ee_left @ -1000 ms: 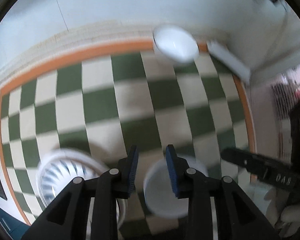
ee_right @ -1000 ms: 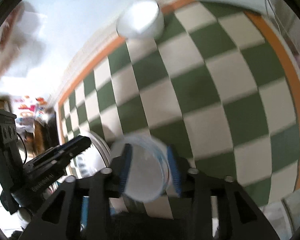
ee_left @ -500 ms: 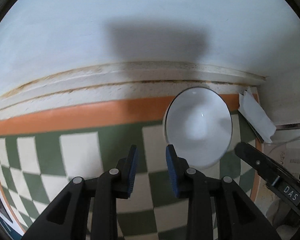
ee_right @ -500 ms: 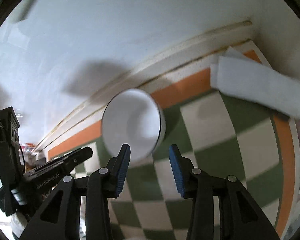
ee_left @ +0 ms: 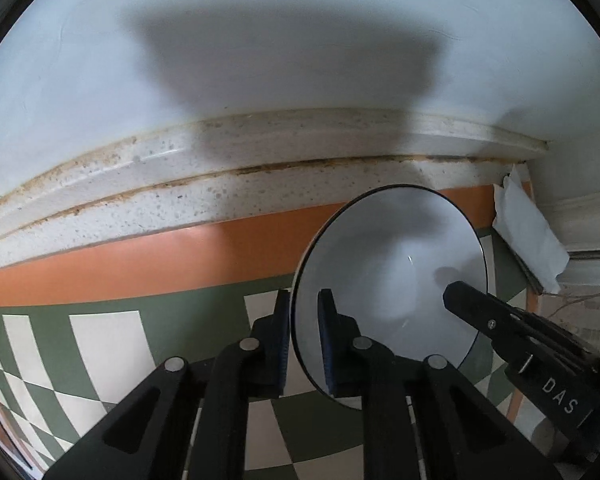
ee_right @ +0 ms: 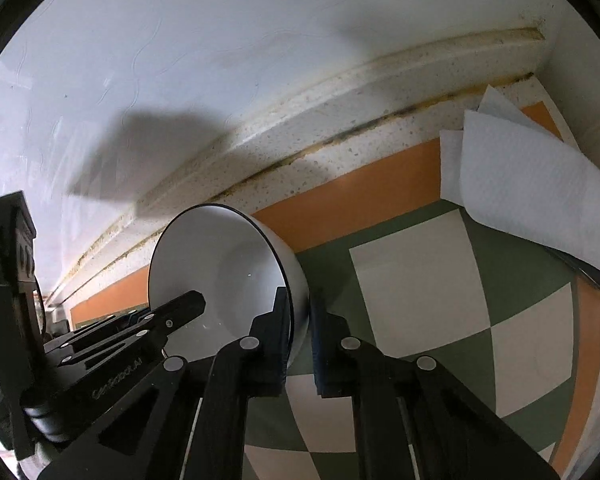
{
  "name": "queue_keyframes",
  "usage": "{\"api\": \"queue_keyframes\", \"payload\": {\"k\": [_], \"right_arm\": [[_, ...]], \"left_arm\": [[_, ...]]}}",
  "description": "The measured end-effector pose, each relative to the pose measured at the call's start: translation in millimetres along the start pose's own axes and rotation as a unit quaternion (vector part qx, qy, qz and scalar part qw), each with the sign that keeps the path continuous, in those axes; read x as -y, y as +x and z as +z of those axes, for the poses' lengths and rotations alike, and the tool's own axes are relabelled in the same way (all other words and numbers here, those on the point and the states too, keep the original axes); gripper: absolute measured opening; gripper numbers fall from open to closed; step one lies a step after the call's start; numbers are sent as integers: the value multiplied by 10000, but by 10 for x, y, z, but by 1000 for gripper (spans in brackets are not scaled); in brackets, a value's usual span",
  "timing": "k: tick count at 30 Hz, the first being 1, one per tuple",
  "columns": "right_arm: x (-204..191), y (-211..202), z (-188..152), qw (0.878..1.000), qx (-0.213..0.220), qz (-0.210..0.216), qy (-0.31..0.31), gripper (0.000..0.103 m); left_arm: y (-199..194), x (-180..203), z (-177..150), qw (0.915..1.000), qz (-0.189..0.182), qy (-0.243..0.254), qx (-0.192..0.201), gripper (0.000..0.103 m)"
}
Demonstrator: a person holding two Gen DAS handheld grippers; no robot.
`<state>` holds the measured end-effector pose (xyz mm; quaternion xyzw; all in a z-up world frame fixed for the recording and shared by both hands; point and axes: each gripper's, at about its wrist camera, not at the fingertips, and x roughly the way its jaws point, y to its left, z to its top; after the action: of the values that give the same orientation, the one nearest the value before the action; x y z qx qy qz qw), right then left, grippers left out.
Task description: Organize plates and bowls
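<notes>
White ceramic bowl with a thin dark rim [ee_left: 388, 280] sits at the back of the green-and-cream checkered mat with orange border [ee_right: 420, 264], close to the speckled stone ledge [ee_left: 228, 196] under the pale wall [ee_left: 260, 40], near the corner. Bowl looks upright on the mat; no clear sign it is lifted.

Left gripper [ee_left: 303, 340] is clamped on the bowl's near-left rim: one blue-padded finger outside the wall, one inside, rim pinched between. Right gripper [ee_right: 300, 328] is clamped on the opposite side of the rim in the same way, inner finger inside the bowl, outer finger against the white outside wall. In each wrist view the other gripper's black finger shows reaching into the bowl. So a two-handed pinch, one bowl.

Judged step: grasp made, lift and carry to wherever the bowls get stacked. That spot is not in view.

To do it well: raise both hands together and level, so the rim is not twisted between the pads; glazed ceramic is slick and thin-rim pinches slip easily. Clear the ledge and wall before swinging away. Keep the bowl from tipping toward either hand.

Folded white paper towel [ee_right: 532, 184] lies at the mat's far right corner, apart from the bowl; should not interfere.
</notes>
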<state>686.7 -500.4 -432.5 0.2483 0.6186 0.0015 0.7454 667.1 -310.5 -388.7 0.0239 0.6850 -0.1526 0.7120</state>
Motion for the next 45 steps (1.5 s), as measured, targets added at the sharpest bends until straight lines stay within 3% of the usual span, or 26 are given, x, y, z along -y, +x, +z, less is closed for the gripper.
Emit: {"api": "queue_keyframes", "payload": {"k": [5, 14, 27, 34, 39, 45], "right_arm": [[-37, -44, -26, 10000, -49, 19, -8, 11], [-173, -437, -325, 9998, 76, 138, -155, 11], [-470, -1362, -1531, 9978, 436, 248, -427, 11], [-496, -1557, -2196, 9976, 432, 326, -430, 11], [-492, -1490, -2680, 9980, 281, 339, -443, 11], [-405, -1297, -3016, 9987, 39, 344, -361, 11]], "left_arm": [[-104, -62, -101, 9999, -110, -92, -27, 11], [-688, -70, -513, 9994, -135, 7, 326, 11], [-1555, -179, -1552, 9966, -275, 317, 705, 11], [-1545, -132, -2080, 9966, -286, 336, 700, 12], [-1453, -236, -2437, 9975, -229, 340, 569, 12], [-1256, -316, -2718, 9988, -201, 295, 343, 12]]}}
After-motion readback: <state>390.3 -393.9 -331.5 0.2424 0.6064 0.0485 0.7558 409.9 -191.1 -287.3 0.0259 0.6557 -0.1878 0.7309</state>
